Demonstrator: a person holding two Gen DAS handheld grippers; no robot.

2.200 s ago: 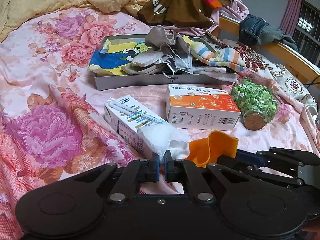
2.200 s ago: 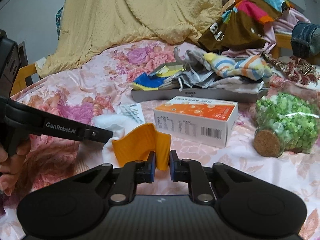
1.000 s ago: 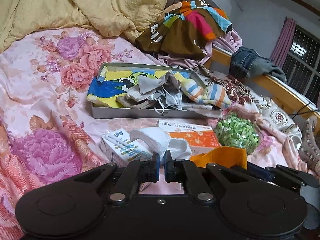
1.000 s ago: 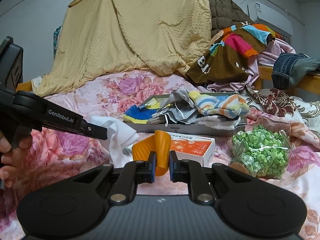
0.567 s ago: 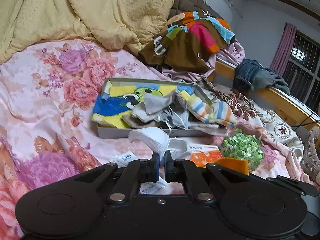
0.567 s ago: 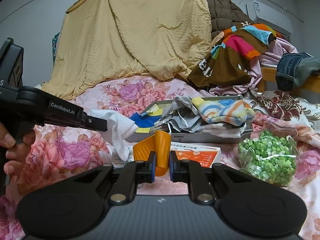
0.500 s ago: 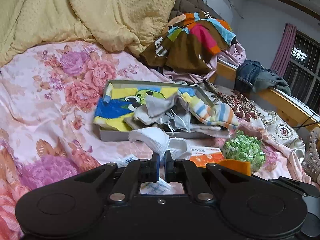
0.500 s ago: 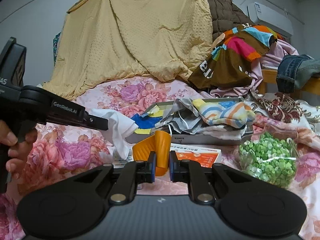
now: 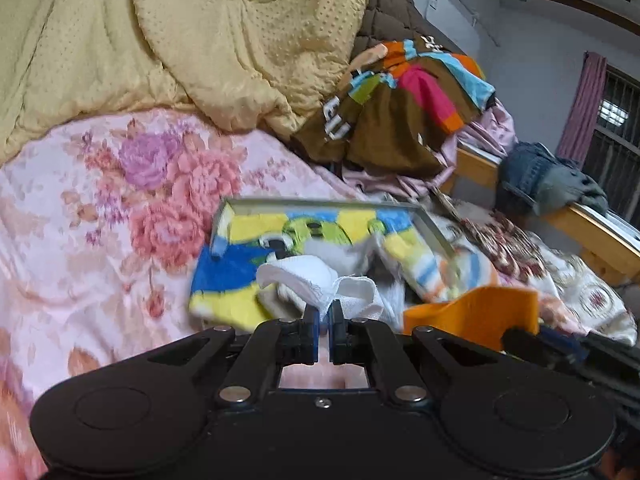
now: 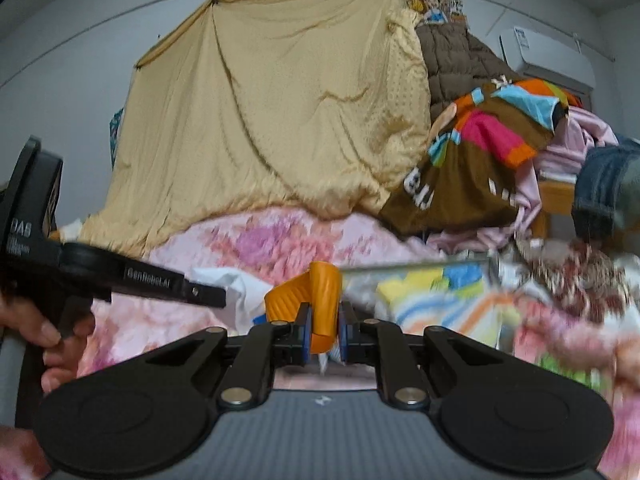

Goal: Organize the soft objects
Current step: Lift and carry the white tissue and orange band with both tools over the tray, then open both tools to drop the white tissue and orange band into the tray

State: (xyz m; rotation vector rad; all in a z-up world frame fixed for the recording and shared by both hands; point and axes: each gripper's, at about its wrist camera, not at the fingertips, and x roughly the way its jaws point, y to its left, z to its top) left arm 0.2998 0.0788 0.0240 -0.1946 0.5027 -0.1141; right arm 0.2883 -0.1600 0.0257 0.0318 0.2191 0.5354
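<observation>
Left gripper (image 9: 324, 312): fingers almost fully closed, pinching white cloth (image 9: 316, 280), held just in front of grey tray (image 9: 320, 202) on the bed. Right gripper (image 10: 323, 326): fingers narrowly apart, clamped on folded orange cloth (image 10: 316, 294), also near the tray's front edge.

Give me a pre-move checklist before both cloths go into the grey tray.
1. Left hand-held gripper shut on the white cloth: ok.
2. Right hand-held gripper shut on the orange cloth: ok.
3. Grey tray in sight ahead of the left hand-held gripper: ok.
4. Free room in the tray: not ok; the yellow and blue cartoon cloth and the striped cloth already fill it.
5. White cloth hanging clear of things below: cannot tell; the hand-held gripper hides them.
6. Sharp pictures for aiming: not ok; both views are blurred.
</observation>
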